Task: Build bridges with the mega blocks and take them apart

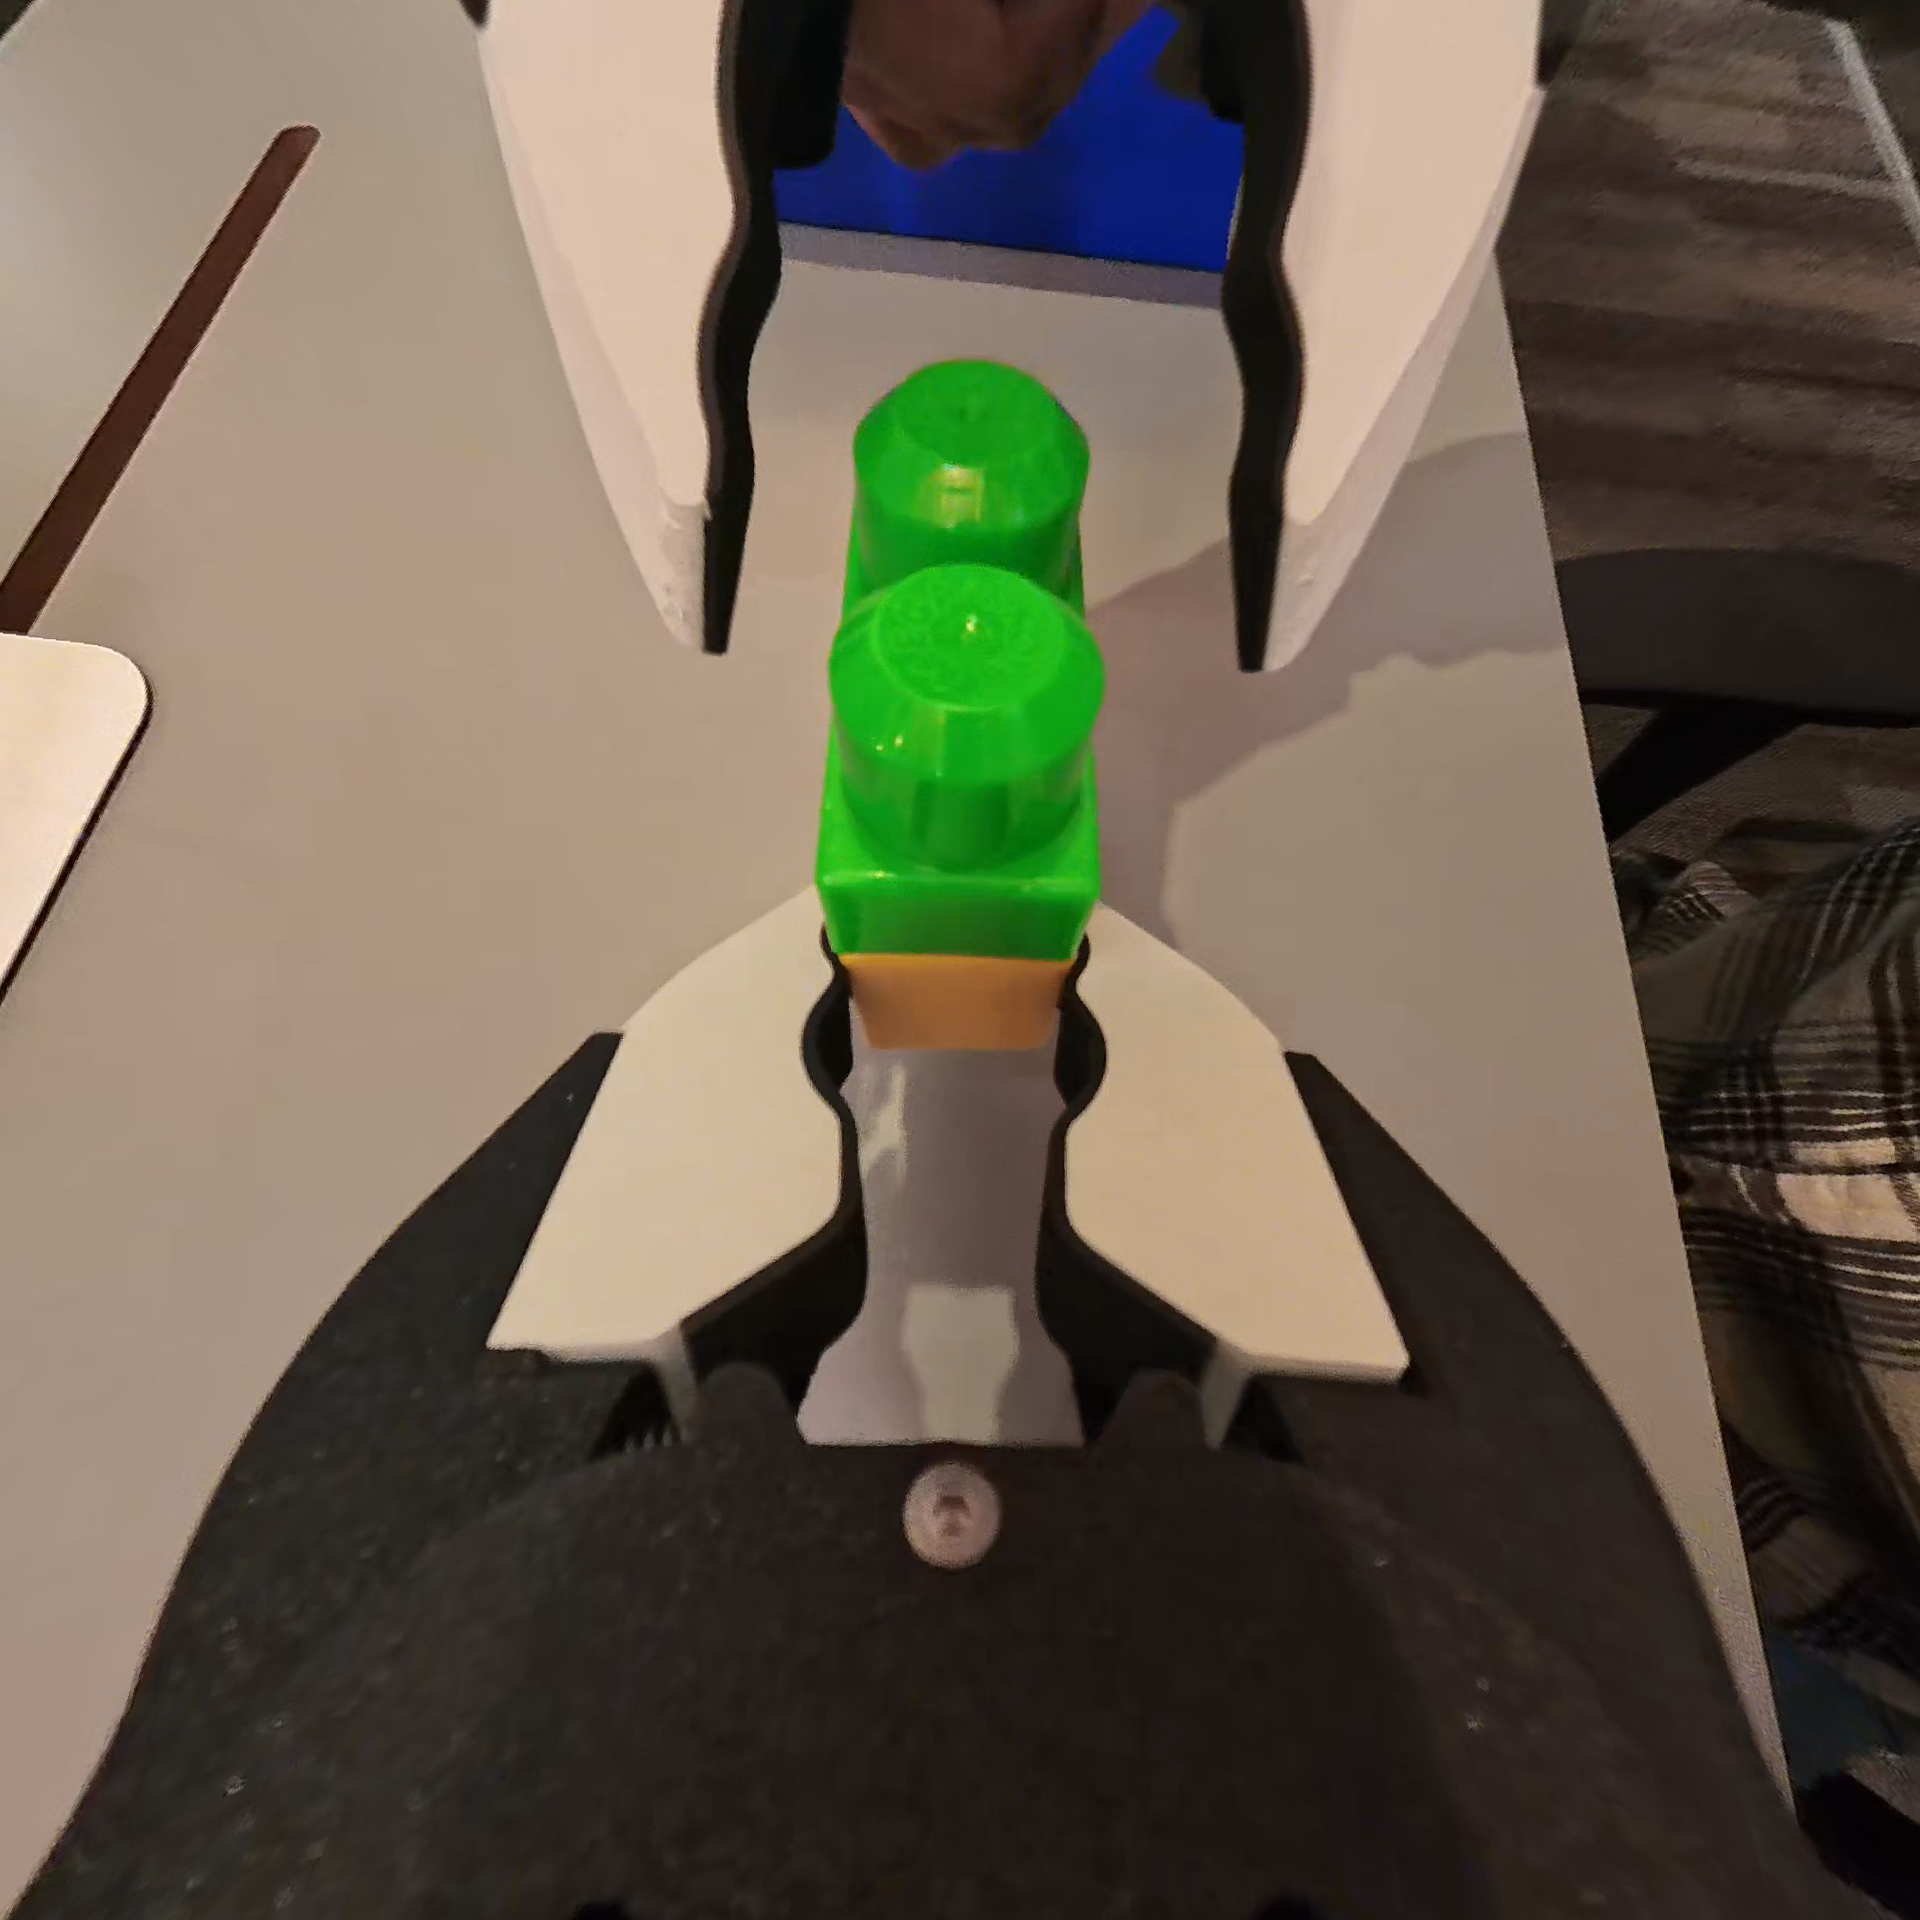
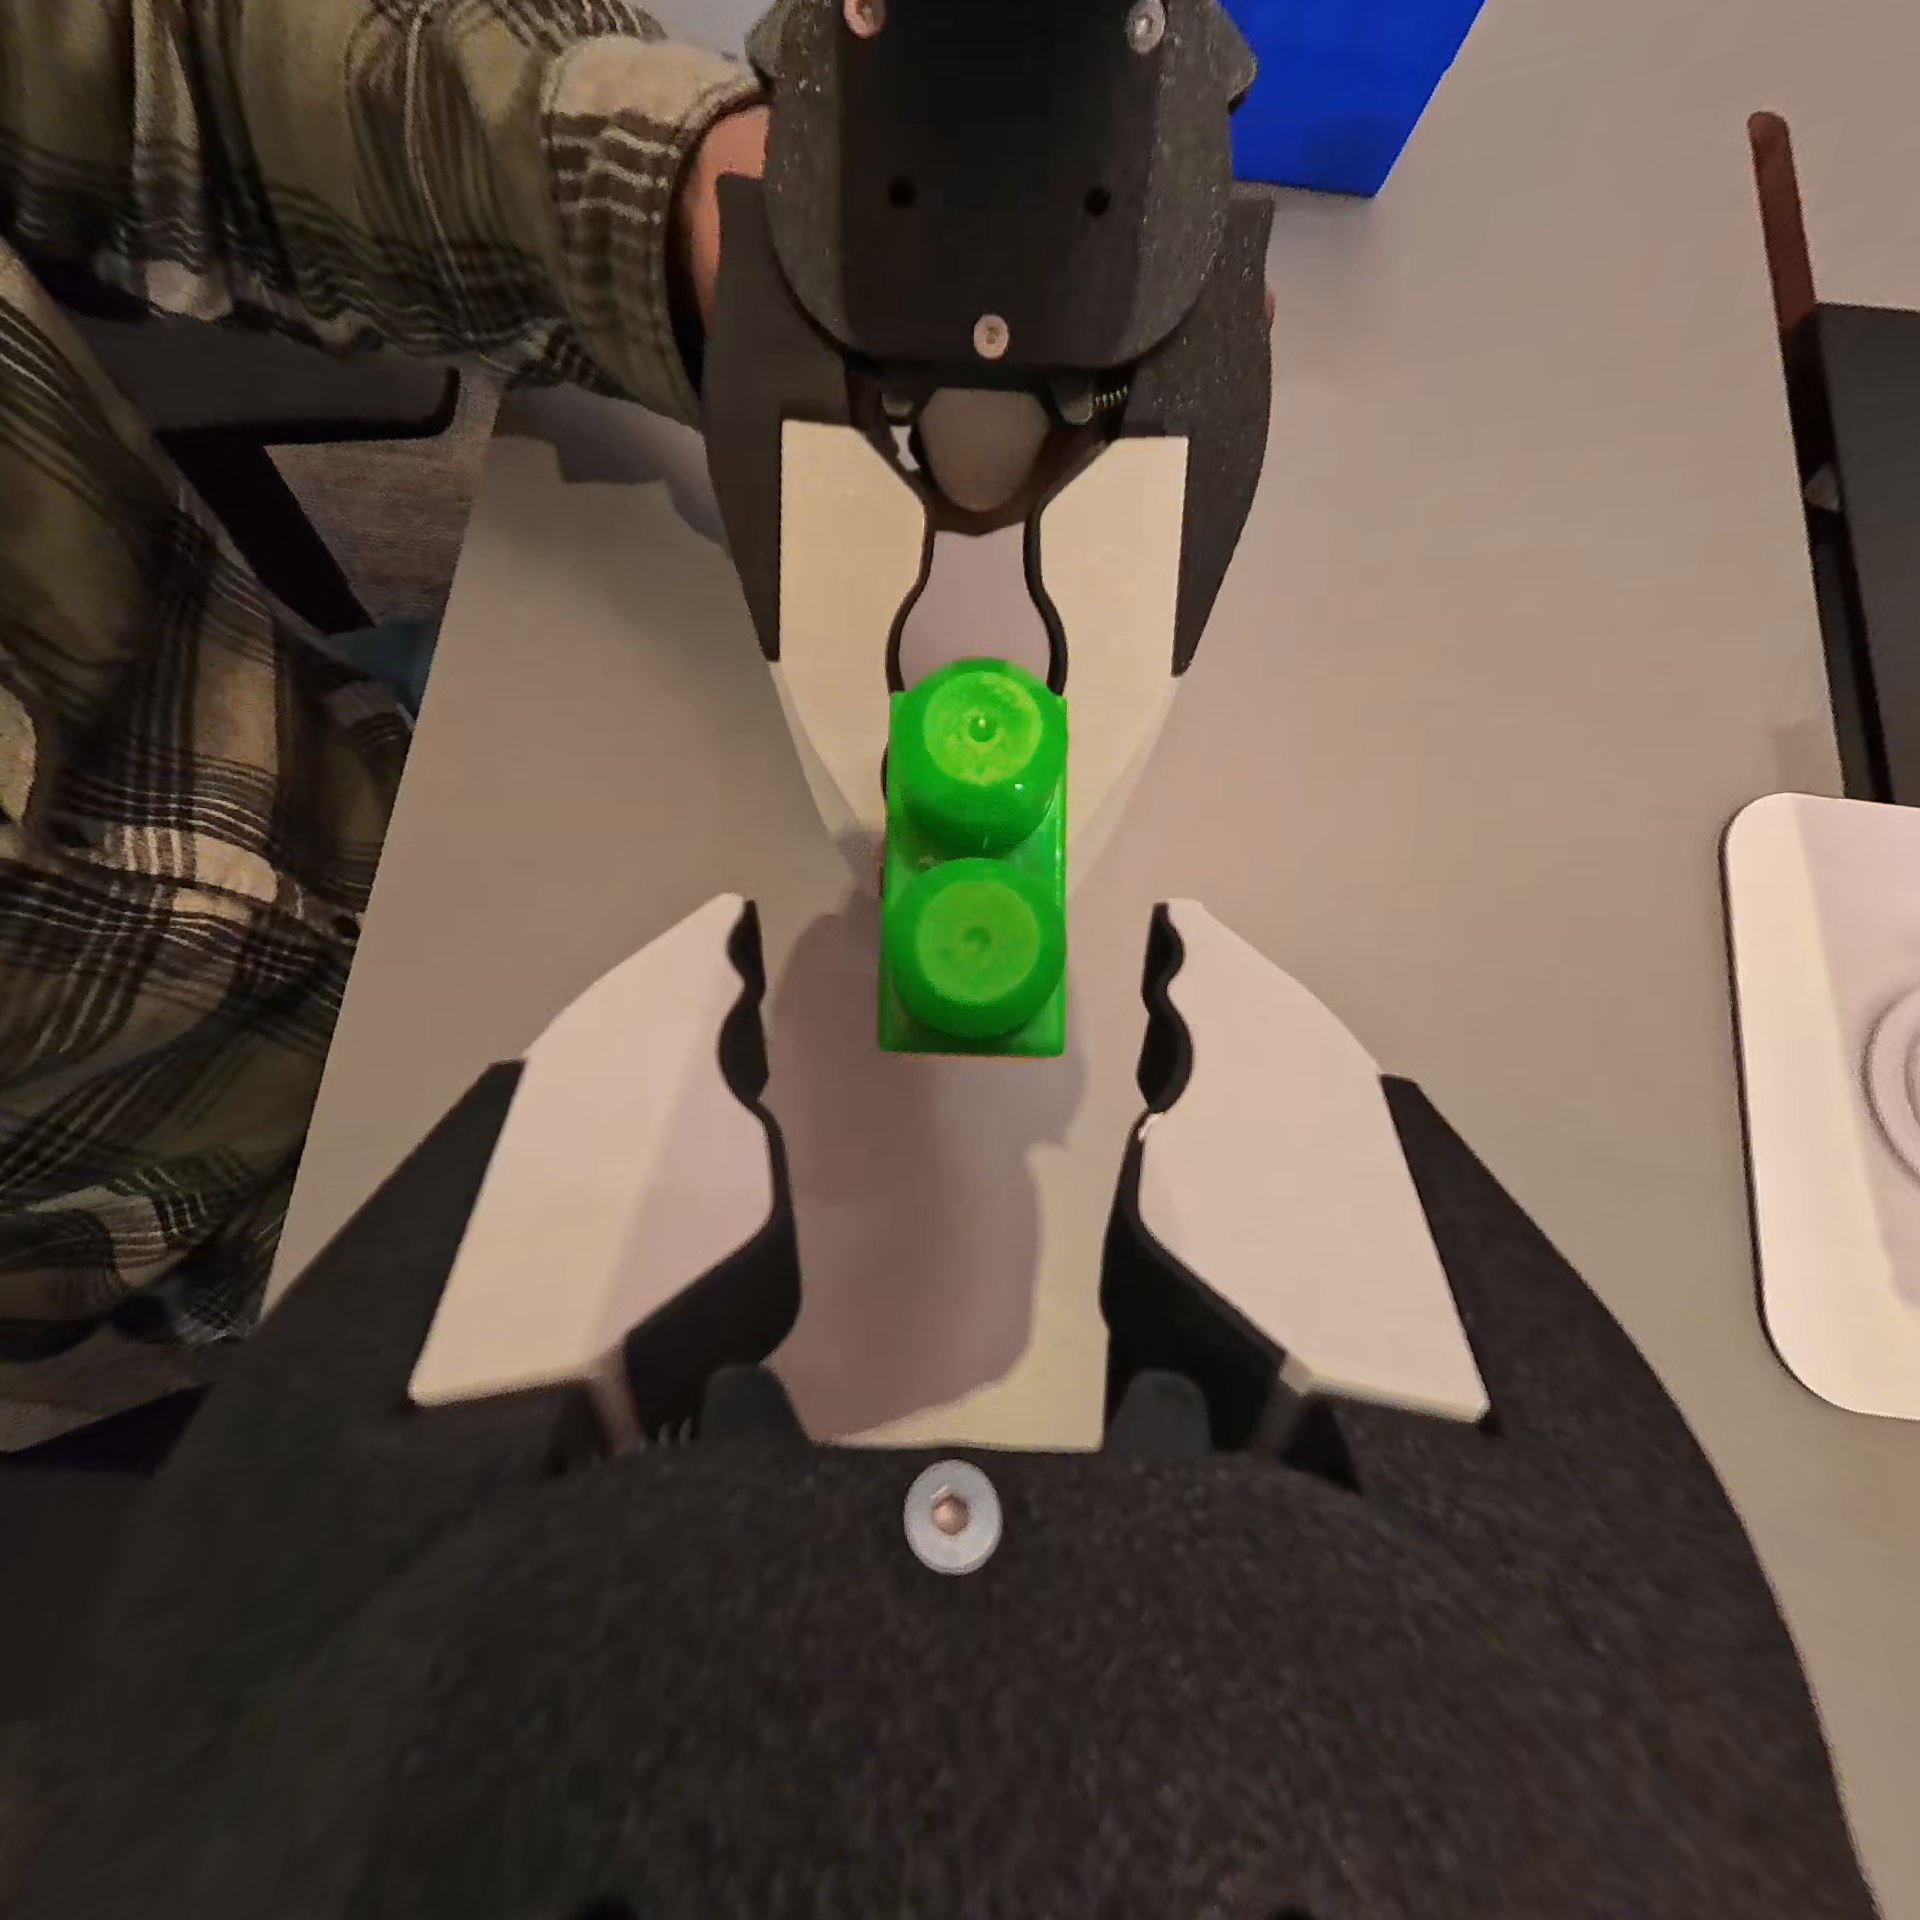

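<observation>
A green two-stud block [image 1: 961, 727] sits on top of an orange block [image 1: 951, 1003] above the grey table [image 1: 416, 935]. My left gripper [image 1: 954, 951] is shut on the orange block at the stack's near end. My right gripper [image 1: 984, 644] faces it from the far side, open, with its fingertips on either side of the green block's far stud and not touching it. In the right wrist view the green block [image 2: 971, 883] lies between my open right gripper [image 2: 951, 914] and the shut left gripper [image 2: 977, 681]. The orange block is hidden there.
A blue box [image 1: 997, 177] stands at the back of the table and also shows in the right wrist view [image 2: 1340, 83]. A white pad [image 2: 1829, 1091] lies to one side. A person's plaid sleeve [image 2: 156, 727] is beyond the table edge [image 1: 1621, 935]. The tips of one gripper are about 5 cm away from the tips of the other.
</observation>
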`<action>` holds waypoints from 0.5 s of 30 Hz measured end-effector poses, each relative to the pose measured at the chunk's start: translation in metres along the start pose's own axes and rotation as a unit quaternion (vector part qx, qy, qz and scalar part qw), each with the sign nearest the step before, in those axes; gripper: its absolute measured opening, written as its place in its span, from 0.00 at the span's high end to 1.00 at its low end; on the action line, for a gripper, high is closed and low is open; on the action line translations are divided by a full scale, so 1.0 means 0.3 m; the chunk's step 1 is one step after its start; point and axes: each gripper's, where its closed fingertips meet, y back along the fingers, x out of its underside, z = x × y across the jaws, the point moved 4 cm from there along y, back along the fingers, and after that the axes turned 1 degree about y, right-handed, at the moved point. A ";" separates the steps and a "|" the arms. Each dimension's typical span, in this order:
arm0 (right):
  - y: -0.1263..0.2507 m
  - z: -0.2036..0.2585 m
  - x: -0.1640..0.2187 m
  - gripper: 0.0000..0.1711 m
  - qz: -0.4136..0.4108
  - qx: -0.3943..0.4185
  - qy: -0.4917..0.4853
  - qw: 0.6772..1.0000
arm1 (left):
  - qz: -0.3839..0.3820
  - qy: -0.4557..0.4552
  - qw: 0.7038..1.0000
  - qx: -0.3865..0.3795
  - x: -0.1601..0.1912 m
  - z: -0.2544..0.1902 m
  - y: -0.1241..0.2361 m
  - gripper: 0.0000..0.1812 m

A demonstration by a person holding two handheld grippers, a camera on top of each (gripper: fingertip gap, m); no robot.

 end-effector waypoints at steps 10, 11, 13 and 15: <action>-0.031 -0.001 0.022 0.79 0.072 -0.002 0.008 0.997 | 0.008 0.005 1.000 0.006 -0.023 -0.011 -0.035 0.80; -0.029 0.000 0.028 0.79 0.084 0.001 0.013 0.996 | 0.010 0.003 1.000 0.004 -0.025 -0.012 -0.040 0.80; -0.019 0.006 0.042 0.79 0.105 0.007 0.025 0.994 | 0.011 0.001 1.000 0.004 -0.032 -0.015 -0.053 0.80; 0.002 0.016 0.055 0.79 0.112 0.005 0.029 0.993 | 0.007 0.003 1.000 0.012 -0.048 -0.026 -0.069 0.80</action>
